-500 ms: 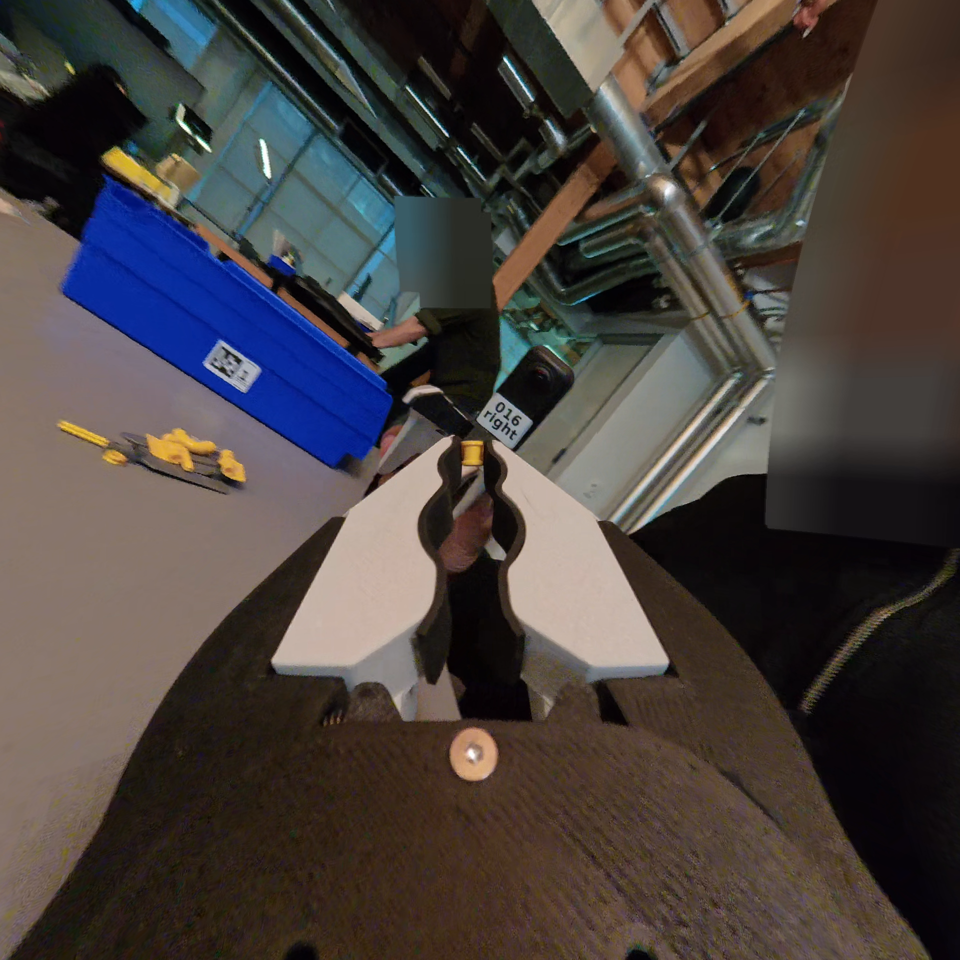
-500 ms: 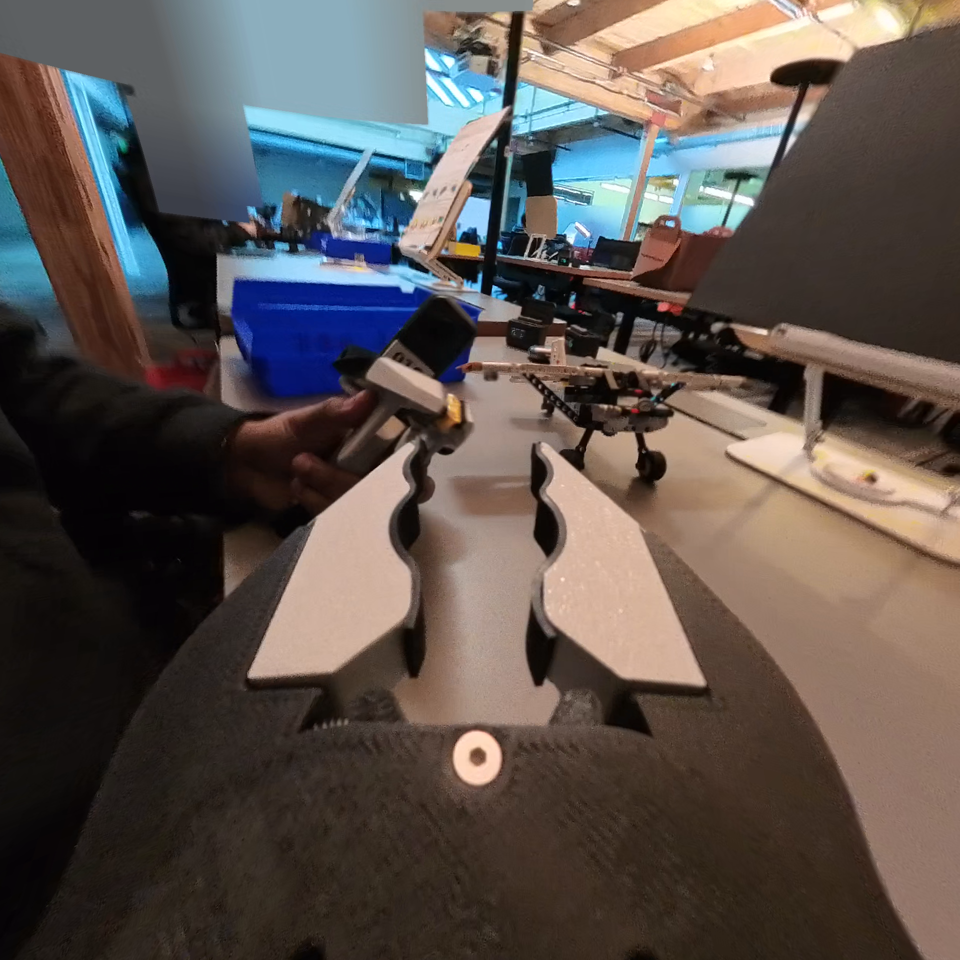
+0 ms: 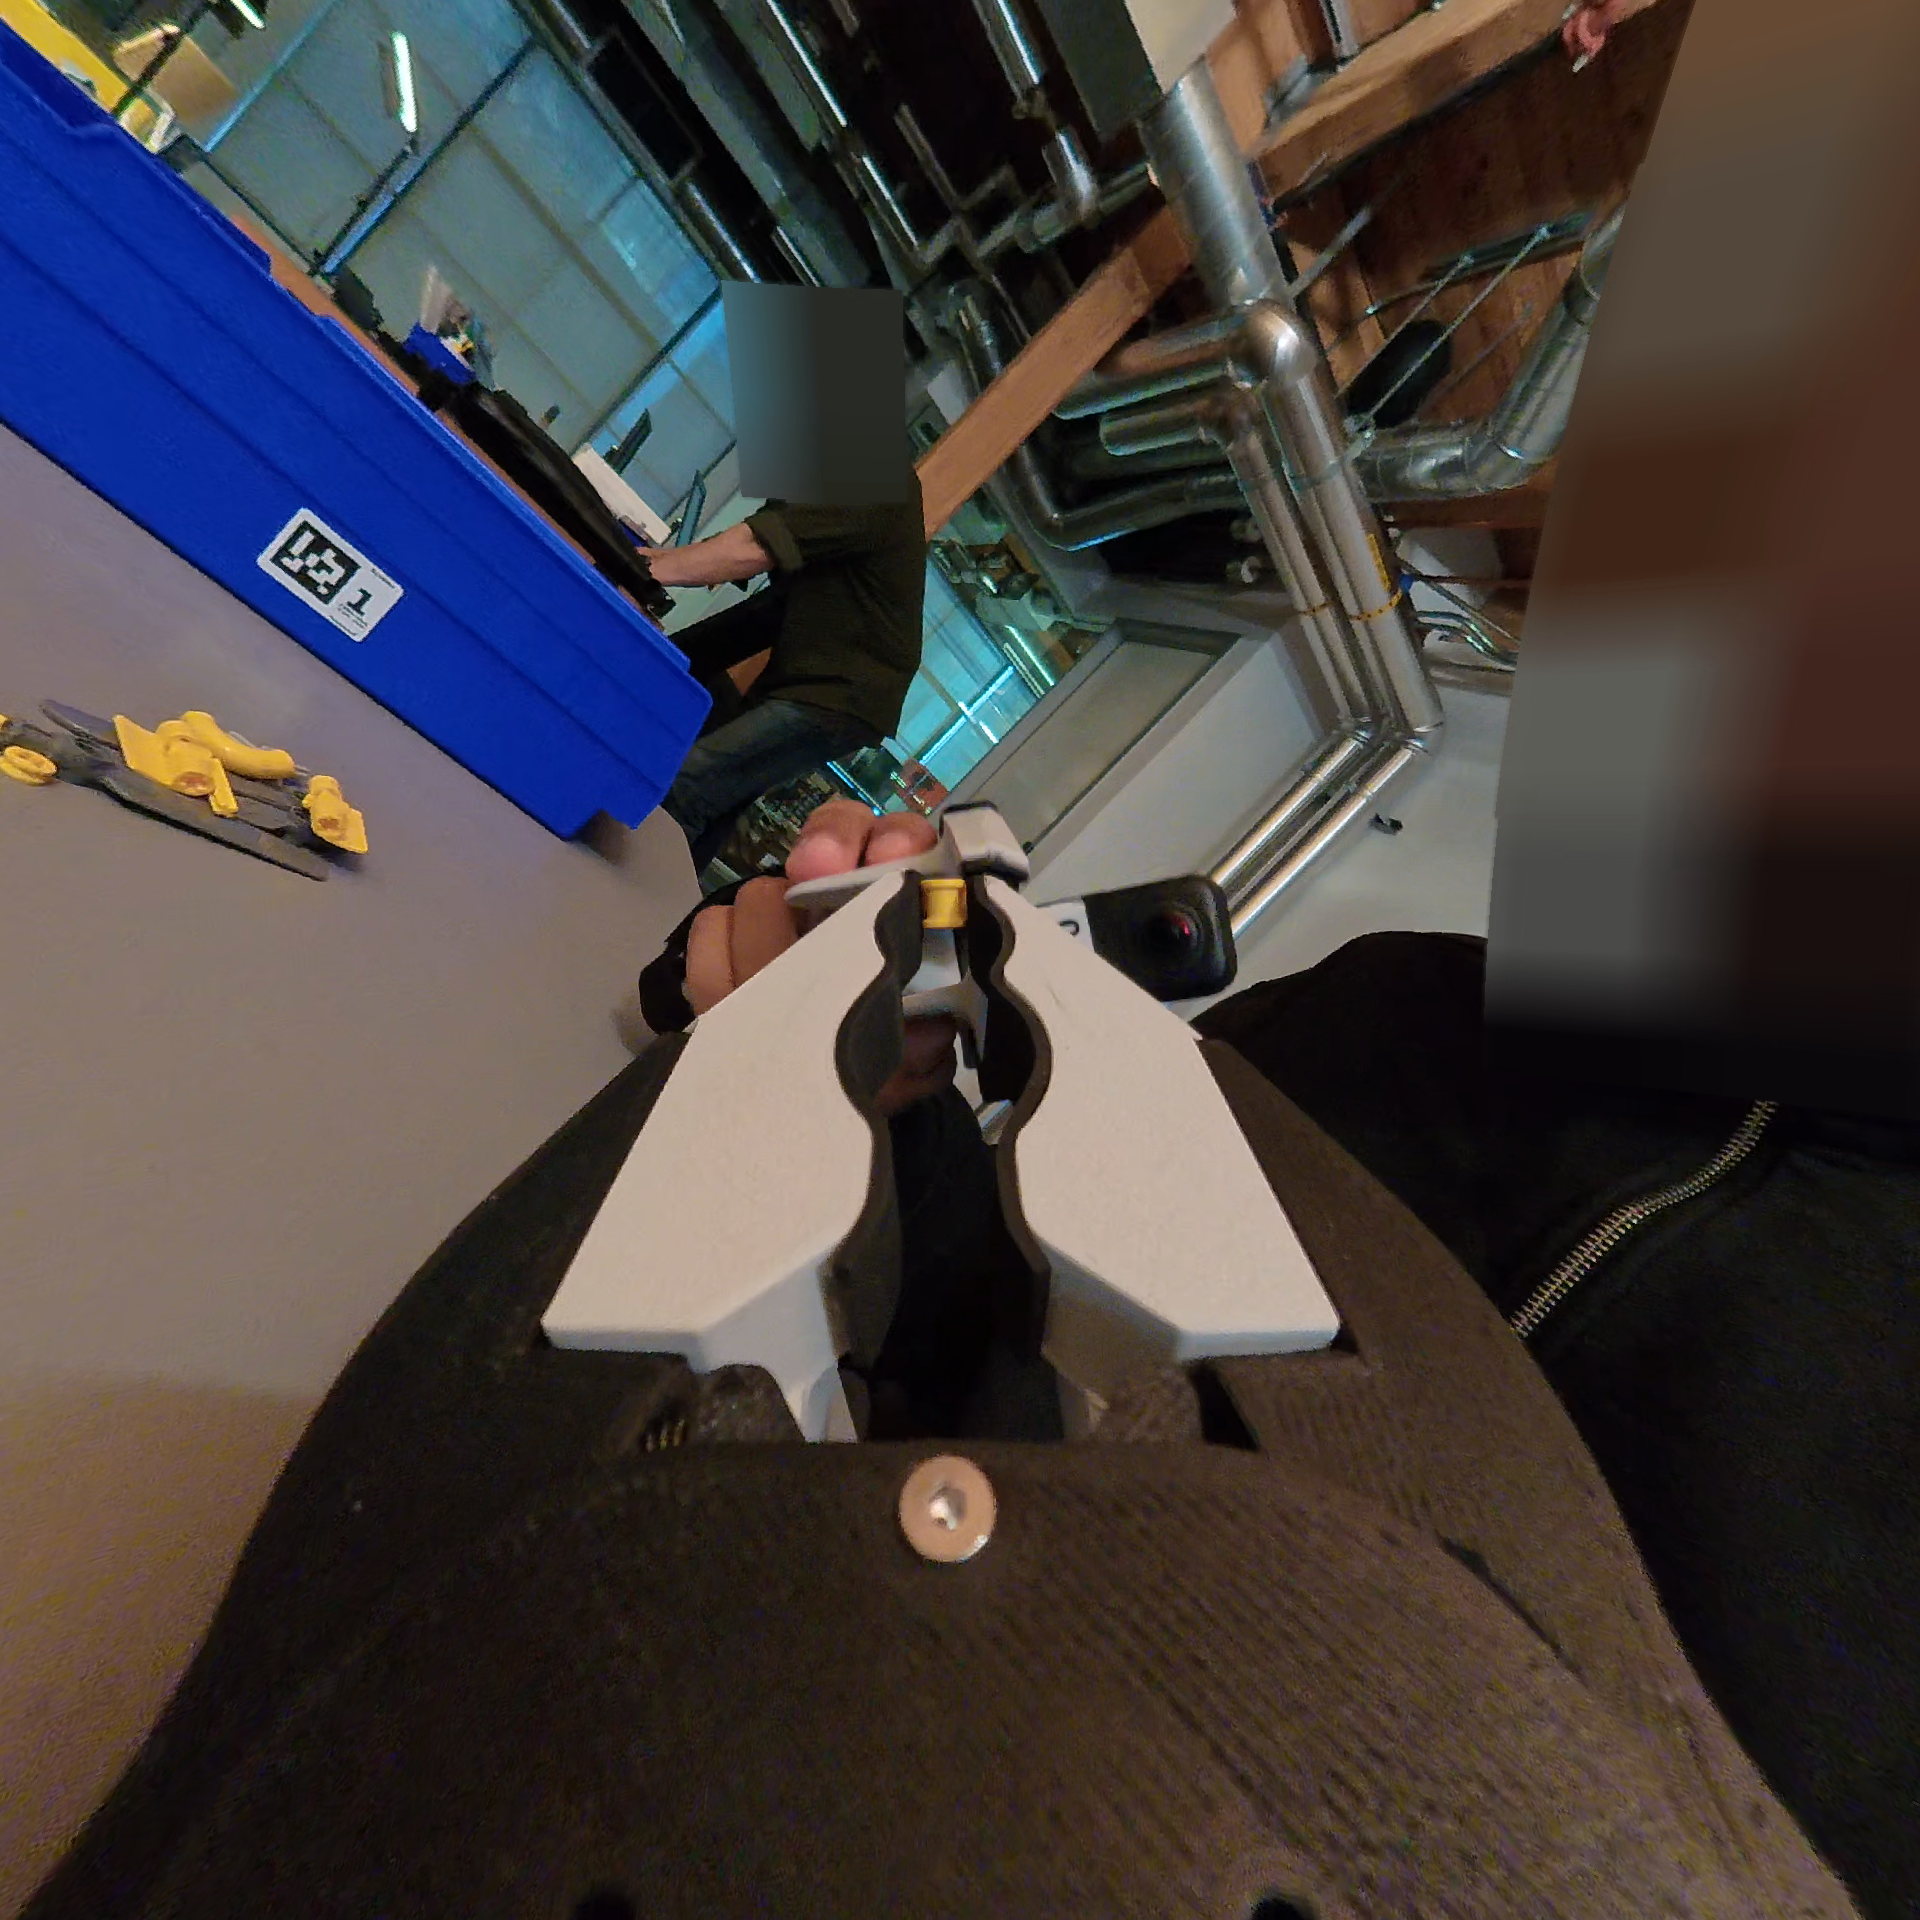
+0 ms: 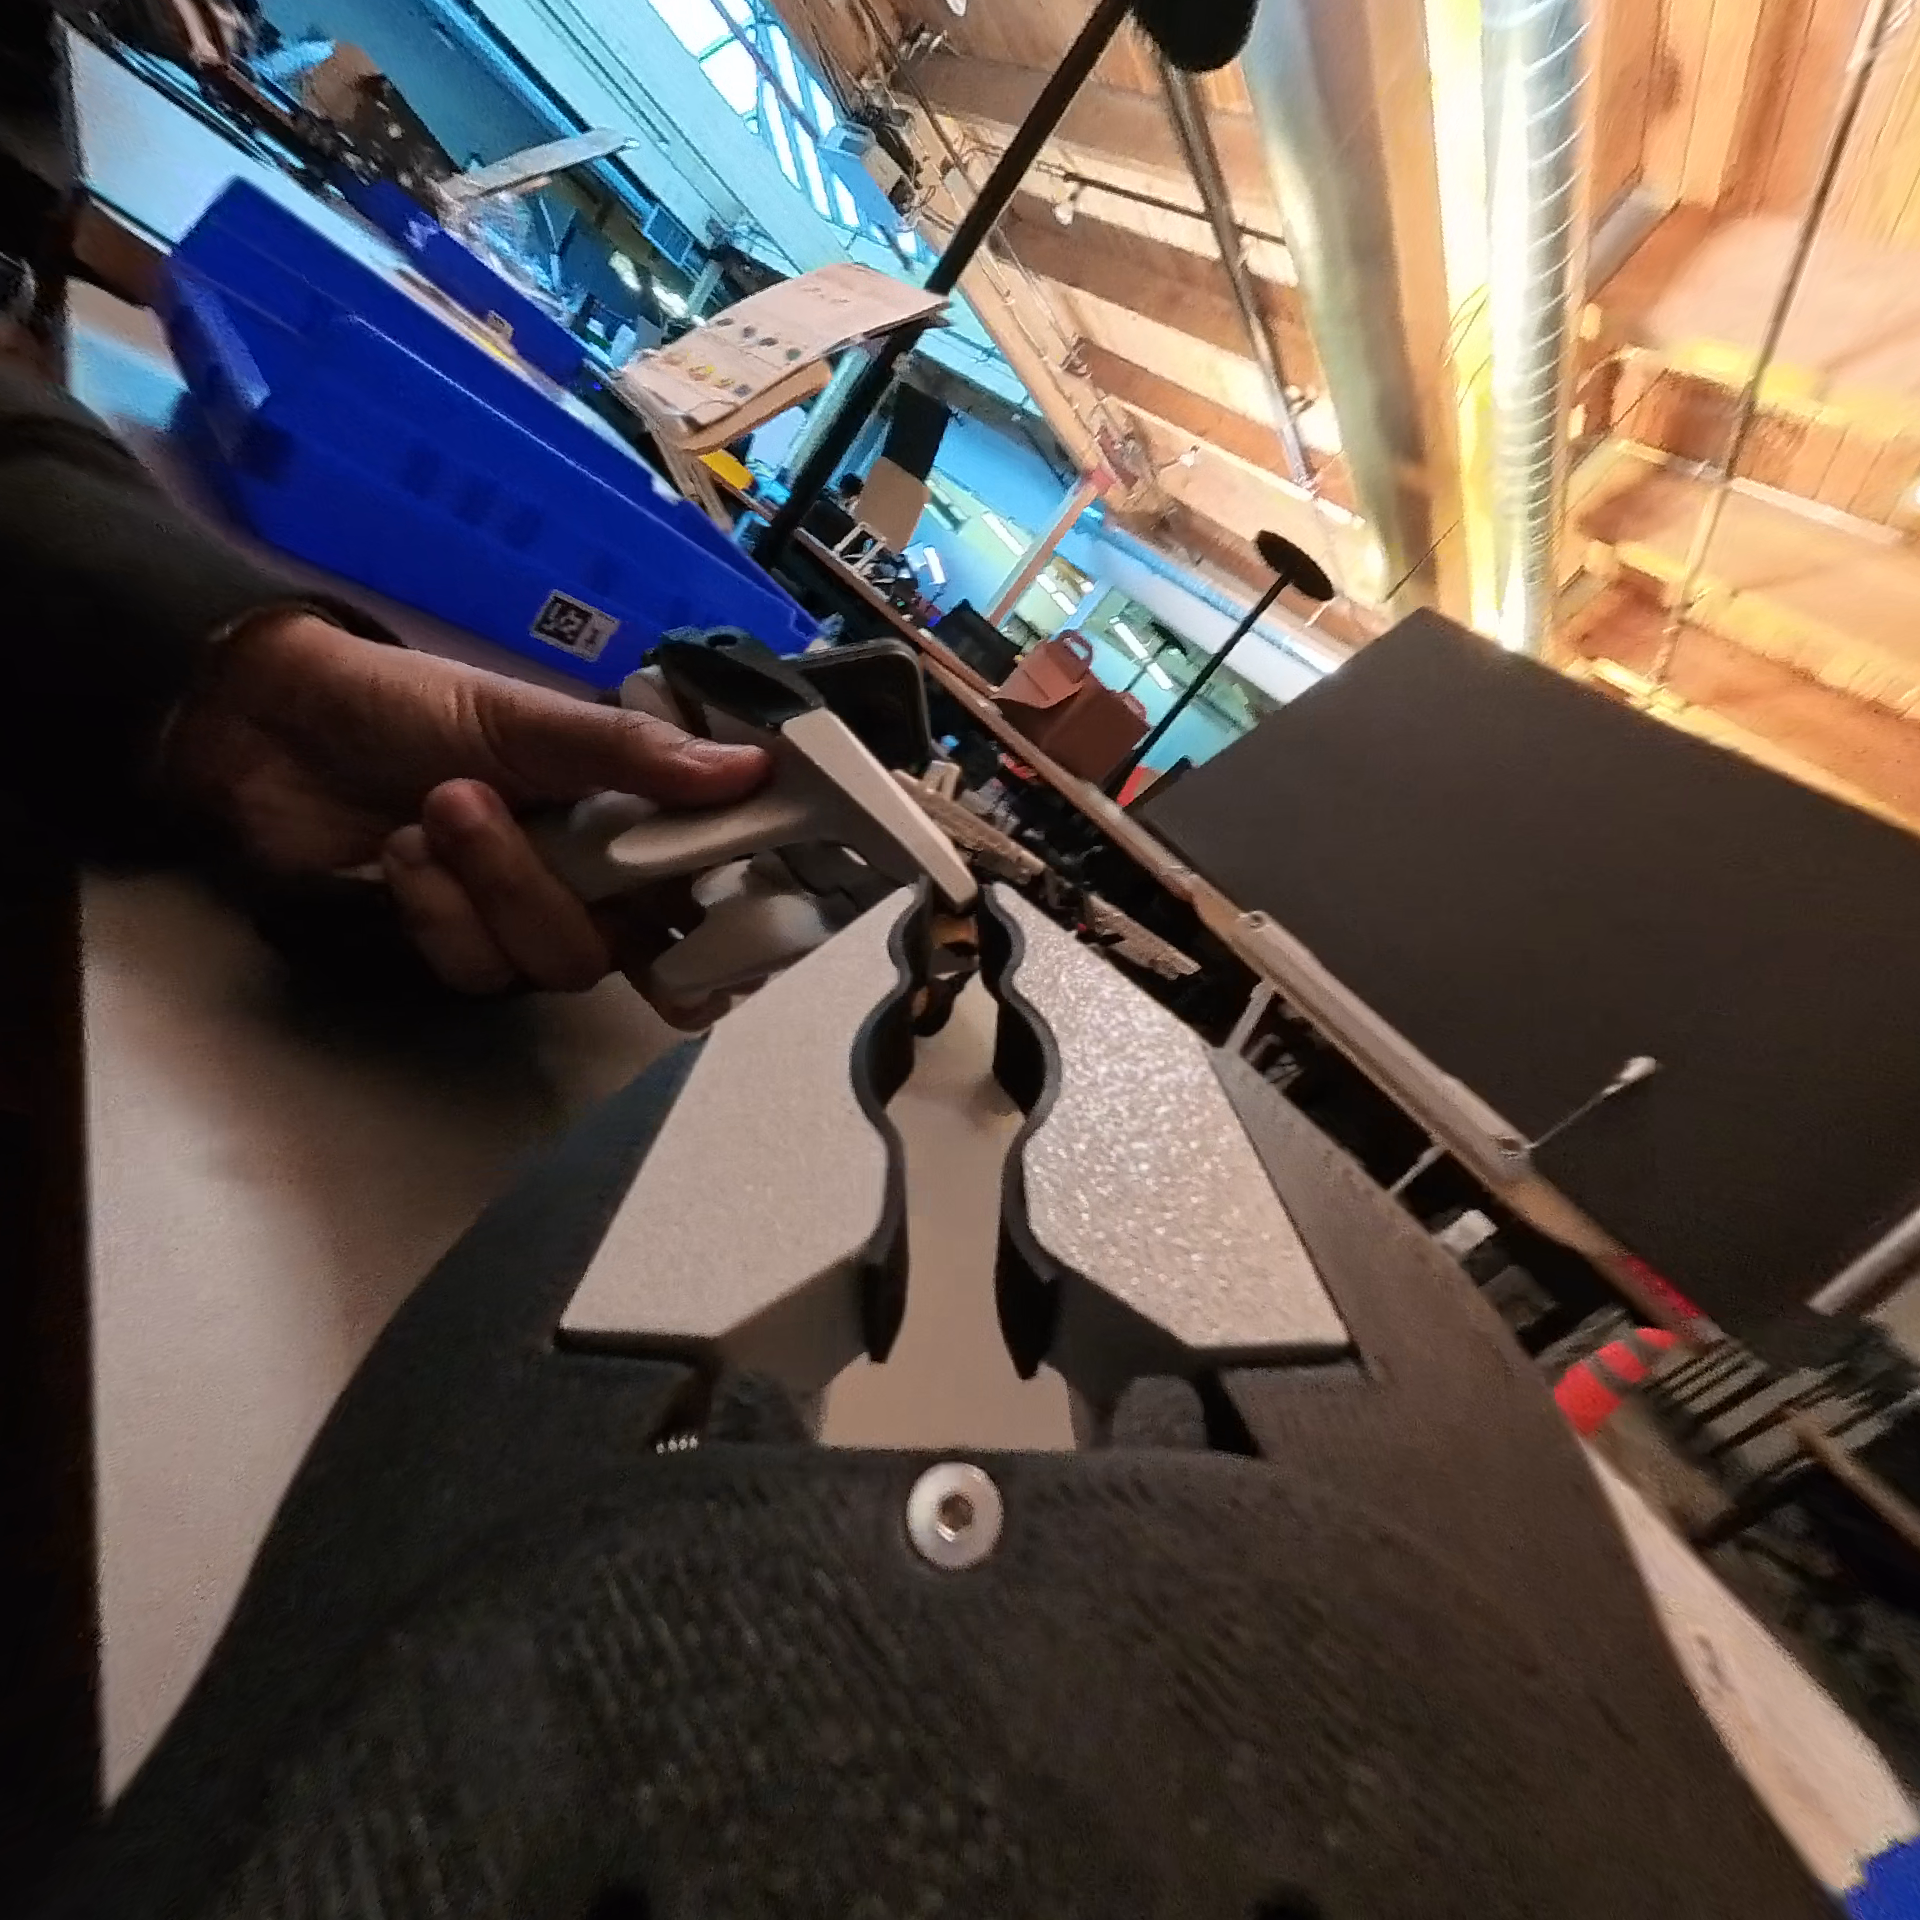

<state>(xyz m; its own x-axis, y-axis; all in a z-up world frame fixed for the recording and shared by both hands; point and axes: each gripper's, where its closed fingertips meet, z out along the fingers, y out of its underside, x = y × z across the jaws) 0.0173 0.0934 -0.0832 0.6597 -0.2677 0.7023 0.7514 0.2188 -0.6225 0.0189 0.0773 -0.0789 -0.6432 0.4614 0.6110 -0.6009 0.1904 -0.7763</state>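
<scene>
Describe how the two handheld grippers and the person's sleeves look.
Each gripper has a textured black body with a silver screw, and two pale grey wedge-shaped fingers lined with wavy black pads. A black camera sits on the right one. The sleeves are dark.

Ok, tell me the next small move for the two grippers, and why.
Probably ease the left gripper open slightly: its pads pinch the small yellow piece, and the right gripper, meeting it tip to tip, looks closed on that piece too.
</scene>
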